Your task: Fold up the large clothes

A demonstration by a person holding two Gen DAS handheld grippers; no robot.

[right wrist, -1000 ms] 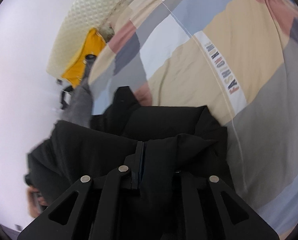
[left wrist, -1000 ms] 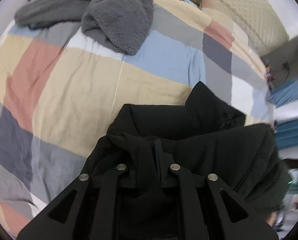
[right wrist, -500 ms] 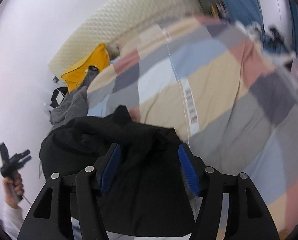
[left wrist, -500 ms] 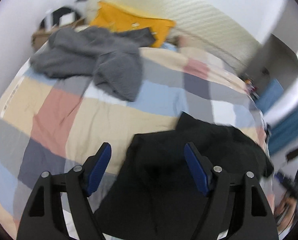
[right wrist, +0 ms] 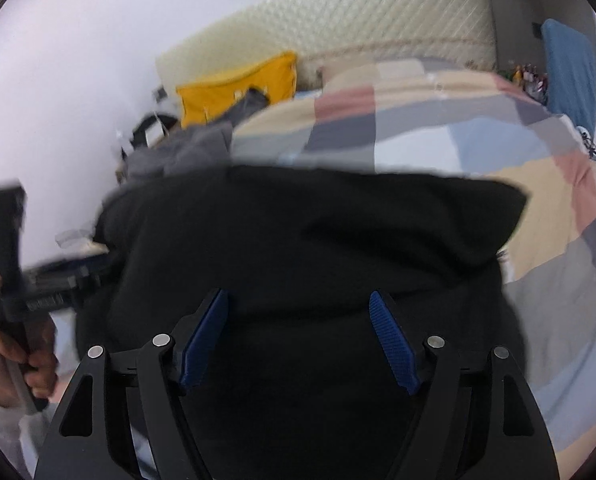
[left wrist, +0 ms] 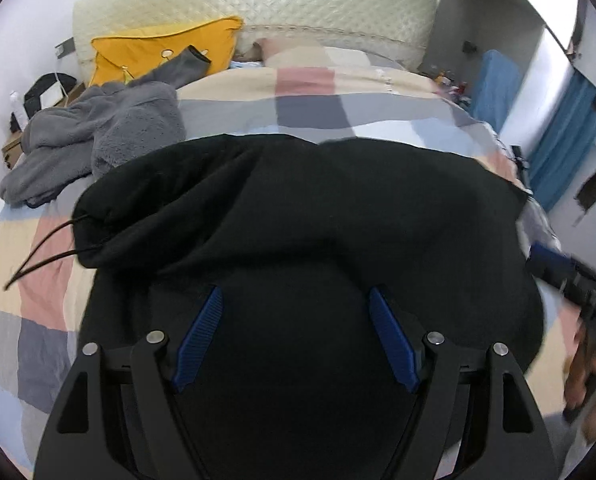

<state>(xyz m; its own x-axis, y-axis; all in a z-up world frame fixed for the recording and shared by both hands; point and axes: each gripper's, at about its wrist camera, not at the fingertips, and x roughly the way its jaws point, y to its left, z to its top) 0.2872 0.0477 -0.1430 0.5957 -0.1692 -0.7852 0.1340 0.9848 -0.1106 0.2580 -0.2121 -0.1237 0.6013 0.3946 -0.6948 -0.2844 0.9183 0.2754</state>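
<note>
One black hooded fabric garment [left wrist: 317, 216] lies folded on the bed's one multicolour patchwork quilt [left wrist: 309, 96], filling the centre of both views, with one crumpled grey fleece garment [left wrist: 98, 136] at 10 o'clock and one yellow pillow [left wrist: 158, 52] at 11 o'clock. The left gripper [left wrist: 296, 308] and the right gripper [right wrist: 298, 312] each show two blue ribbed pads spread wide above the cloth, gripping nothing, both having just been opening. Only the left wrist view shows the two thin drawcords [left wrist: 42, 248] at 9 o'clock; only the right wrist view shows one hand [right wrist: 30, 356] at 8 o'clock.
</note>
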